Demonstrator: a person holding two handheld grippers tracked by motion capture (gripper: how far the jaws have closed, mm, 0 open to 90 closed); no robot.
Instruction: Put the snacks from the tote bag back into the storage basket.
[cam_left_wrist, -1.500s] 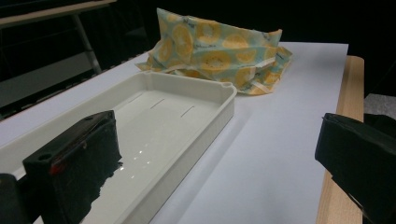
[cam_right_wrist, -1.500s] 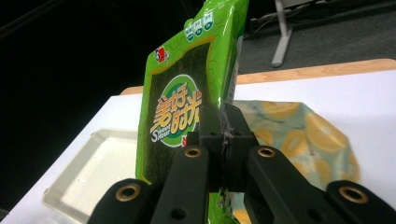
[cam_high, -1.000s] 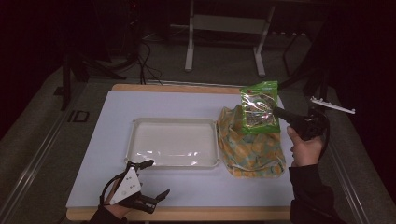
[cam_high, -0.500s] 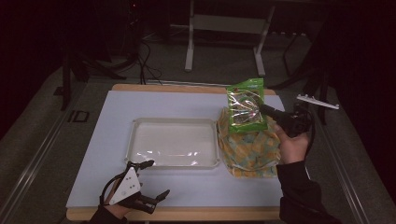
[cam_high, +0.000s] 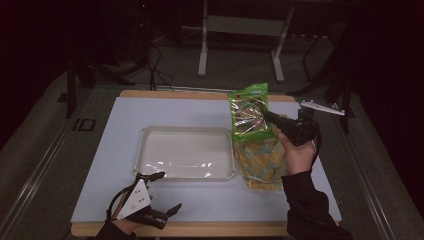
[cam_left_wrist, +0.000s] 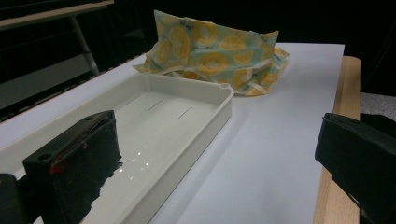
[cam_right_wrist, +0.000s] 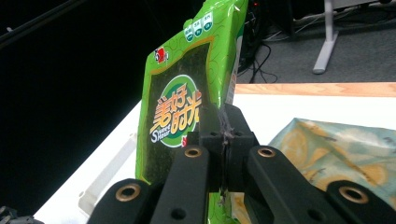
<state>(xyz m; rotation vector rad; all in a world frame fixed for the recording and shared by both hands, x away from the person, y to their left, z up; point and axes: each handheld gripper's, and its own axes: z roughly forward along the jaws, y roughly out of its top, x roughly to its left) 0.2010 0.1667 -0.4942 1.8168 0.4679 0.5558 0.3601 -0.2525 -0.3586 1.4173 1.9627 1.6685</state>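
A green snack packet (cam_high: 249, 112) (cam_right_wrist: 187, 98) hangs upright above the table, with my right gripper (cam_high: 272, 119) (cam_right_wrist: 224, 140) shut on its lower edge. It is over the yellow-patterned cloth bag (cam_high: 260, 160) (cam_right_wrist: 336, 149) (cam_left_wrist: 215, 51), which lies to the right of the white tray (cam_high: 185, 151) (cam_left_wrist: 187, 116). My left gripper (cam_high: 162, 197) (cam_left_wrist: 215, 158) rests open near the table's front edge, left of centre, with nothing between its jaws; its view looks along the tray toward the bag.
The white sheet (cam_high: 125, 130) covers a wooden tabletop (cam_high: 200, 230). A metal stand (cam_high: 240, 30) and cables (cam_high: 155, 65) sit on the dark floor beyond the far edge. Bare sheet lies left of and in front of the tray.
My right gripper has carried the green packet leftward, toward the tray's right end. The left gripper has stayed put.
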